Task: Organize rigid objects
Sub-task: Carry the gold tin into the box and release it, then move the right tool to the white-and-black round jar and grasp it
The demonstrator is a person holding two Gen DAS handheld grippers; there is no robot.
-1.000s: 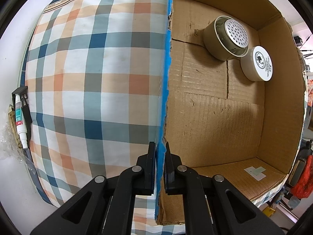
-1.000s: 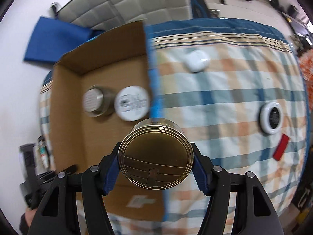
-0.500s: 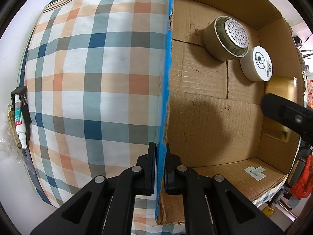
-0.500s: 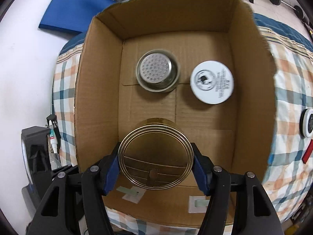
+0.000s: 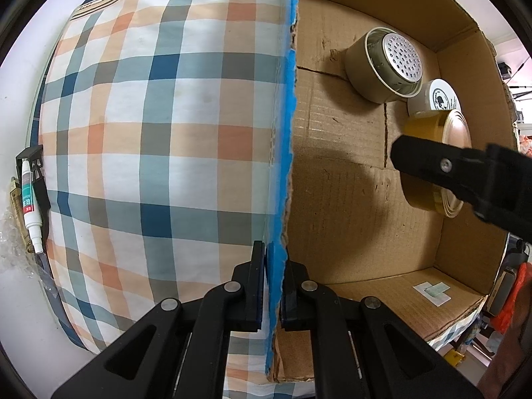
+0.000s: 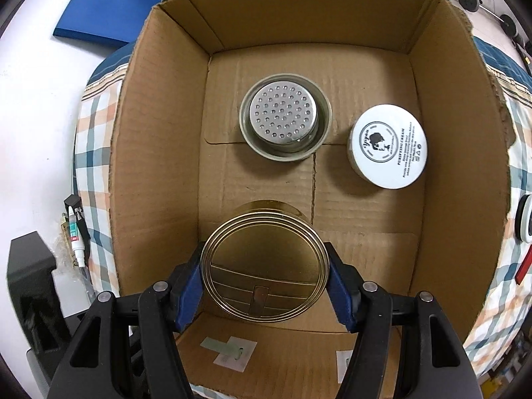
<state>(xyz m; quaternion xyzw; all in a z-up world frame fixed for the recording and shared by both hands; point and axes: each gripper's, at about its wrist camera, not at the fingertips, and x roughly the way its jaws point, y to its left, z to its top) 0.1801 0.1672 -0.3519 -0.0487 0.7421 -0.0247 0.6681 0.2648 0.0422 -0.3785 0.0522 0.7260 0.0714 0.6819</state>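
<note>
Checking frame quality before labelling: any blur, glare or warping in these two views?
Left wrist view: sharp, fisheye bends the checked cloth, soft shadow on the box floor. Right wrist view: sharp, box walls bow outward, mild sheen on the gold tin.

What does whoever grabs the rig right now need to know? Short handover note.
Left gripper: shut on the cardboard box wall with the blue edge, steadying it.
Right gripper: shut on the gold tin, held inside the box above the floor, near the front.
Done: perforated metal cup and white cream jar are already in the box, side by side at the back.
Left: set the tin down and release. At least a white round item and a red piece remain outside on the plaid cloth.
</note>
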